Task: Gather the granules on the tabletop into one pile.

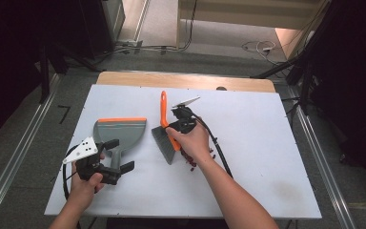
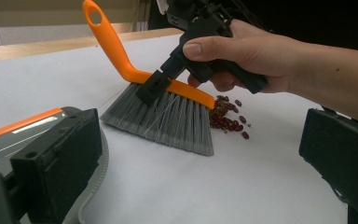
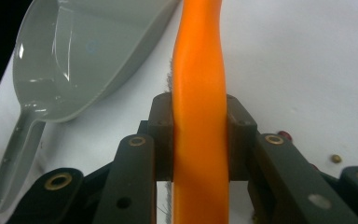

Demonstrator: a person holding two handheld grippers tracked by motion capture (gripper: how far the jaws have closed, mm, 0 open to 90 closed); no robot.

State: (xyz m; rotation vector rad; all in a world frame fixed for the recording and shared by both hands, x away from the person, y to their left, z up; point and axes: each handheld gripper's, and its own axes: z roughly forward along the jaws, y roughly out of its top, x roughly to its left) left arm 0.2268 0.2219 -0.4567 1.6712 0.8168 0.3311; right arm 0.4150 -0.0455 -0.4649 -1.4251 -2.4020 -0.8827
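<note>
A grey dustpan (image 1: 121, 131) with an orange lip lies left of centre on the white table, handle toward the person. My left gripper (image 1: 119, 155) is open at that handle, and its jaws stand wide apart (image 2: 200, 158) with the dustpan (image 2: 23, 135) by the left jaw. My right gripper (image 1: 174, 132) is shut on the orange handle of a brush (image 1: 164, 119) with grey bristles (image 2: 168, 119) resting on the table. The handle (image 3: 199, 70) runs up between the pads. Small red beans (image 1: 191, 160) lie in a pile just behind the bristles (image 2: 228, 116).
The white table sheet (image 1: 267, 143) has bare room to the right and front. A wooden strip (image 1: 186, 80) runs along the far edge. Cables trail from both grippers, and dark stands and floor rails flank the table.
</note>
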